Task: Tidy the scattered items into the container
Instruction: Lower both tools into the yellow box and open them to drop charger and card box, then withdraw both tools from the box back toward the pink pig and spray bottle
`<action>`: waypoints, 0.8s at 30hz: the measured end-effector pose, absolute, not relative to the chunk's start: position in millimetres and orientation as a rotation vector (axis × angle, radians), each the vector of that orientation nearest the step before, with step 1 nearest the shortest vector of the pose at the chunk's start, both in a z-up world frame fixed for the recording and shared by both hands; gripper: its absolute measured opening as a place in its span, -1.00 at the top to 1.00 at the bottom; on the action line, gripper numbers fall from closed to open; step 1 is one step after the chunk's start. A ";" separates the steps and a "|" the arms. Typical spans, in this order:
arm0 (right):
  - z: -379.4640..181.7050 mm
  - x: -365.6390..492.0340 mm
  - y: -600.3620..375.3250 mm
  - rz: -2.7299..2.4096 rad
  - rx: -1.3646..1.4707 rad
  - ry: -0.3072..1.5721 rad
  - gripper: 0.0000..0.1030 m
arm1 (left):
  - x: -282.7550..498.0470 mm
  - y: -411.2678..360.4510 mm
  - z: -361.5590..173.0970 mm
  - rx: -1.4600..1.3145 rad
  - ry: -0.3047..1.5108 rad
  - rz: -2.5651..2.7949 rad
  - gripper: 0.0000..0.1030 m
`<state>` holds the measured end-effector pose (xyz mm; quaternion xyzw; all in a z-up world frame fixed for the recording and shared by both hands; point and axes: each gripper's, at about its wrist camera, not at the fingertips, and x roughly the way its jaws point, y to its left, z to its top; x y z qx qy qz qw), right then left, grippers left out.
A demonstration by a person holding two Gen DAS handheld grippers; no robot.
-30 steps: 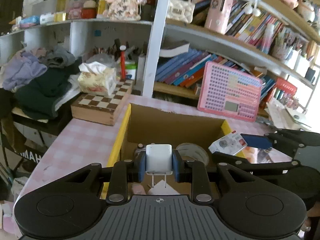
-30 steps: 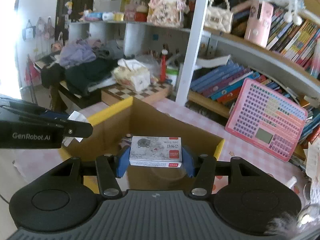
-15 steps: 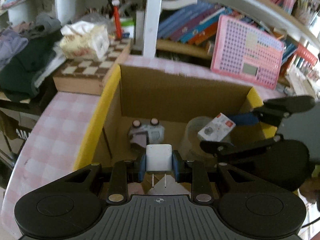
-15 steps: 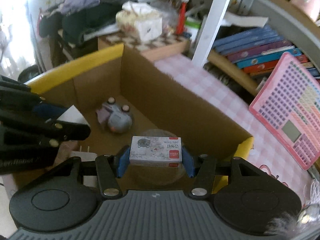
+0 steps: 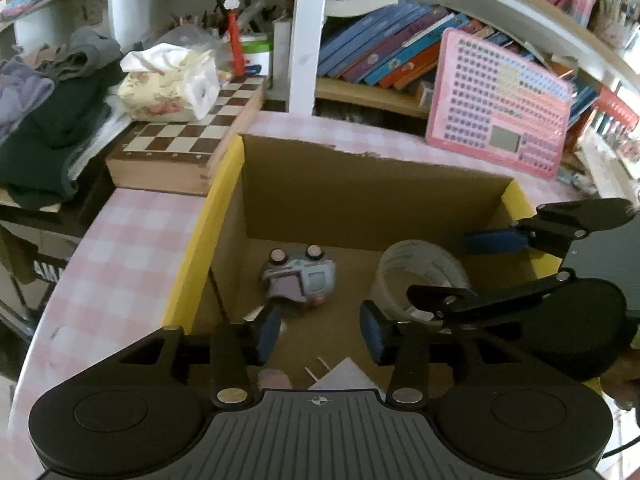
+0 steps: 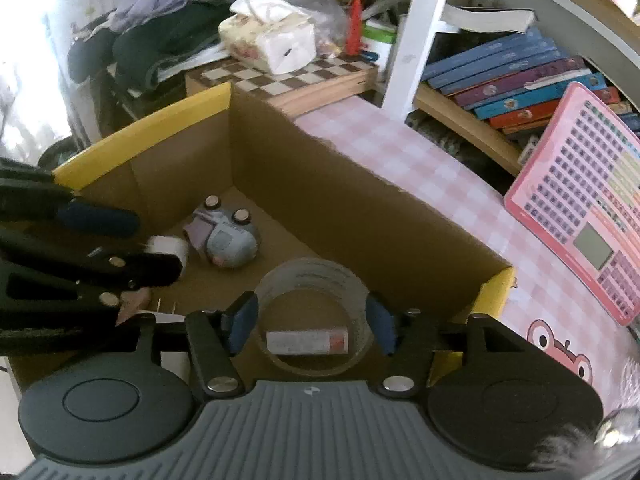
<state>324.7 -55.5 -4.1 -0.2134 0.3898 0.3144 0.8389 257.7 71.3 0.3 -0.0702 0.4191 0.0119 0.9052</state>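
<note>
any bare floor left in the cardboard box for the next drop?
Yes. Bare floor runs along the far wall of the cardboard box, behind the grey toy and the tape roll. The near left corner is crowded: white charger, left tongs. A small packet fills the roll's centre.

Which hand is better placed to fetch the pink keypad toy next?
Right, probably: the right gripper hangs over the box end nearest the pink keypad toy; the left gripper sits at the far end. Both jaws are opening, empty.
</note>
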 end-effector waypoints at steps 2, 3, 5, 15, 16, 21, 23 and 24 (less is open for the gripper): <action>0.0 323.4 -59.6 0.652 -0.435 0.813 -0.19 | 253.3 69.7 3.7 -0.140 0.849 0.022 -0.01; 2.6 322.2 -61.6 0.645 -0.428 0.806 -0.19 | 250.5 68.3 5.9 -0.130 0.838 0.025 -0.12; 8.4 319.2 -66.1 0.629 -0.410 0.789 -0.21 | 245.4 66.7 10.4 -0.119 0.815 0.019 -0.18; 36.5 284.5 -83.8 0.577 -0.291 0.715 -0.35 | 211.5 67.7 28.6 -0.118 0.730 -0.017 -0.30; 39.4 279.4 -84.9 0.570 -0.284 0.708 -0.36 | 206.6 68.2 31.7 -0.118 0.719 -0.022 -0.30; 53.7 253.0 -91.0 0.539 -0.251 0.663 -0.38 | 180.8 69.8 46.6 -0.103 0.662 -0.038 -0.39; 58.8 241.7 -92.9 0.531 -0.238 0.649 -0.38 | 169.6 71.3 51.8 -0.099 0.644 -0.043 -0.39; 61.0 235.4 -93.6 0.528 -0.233 0.642 -0.38 | 163.8 72.5 54.4 -0.099 0.635 -0.045 -0.39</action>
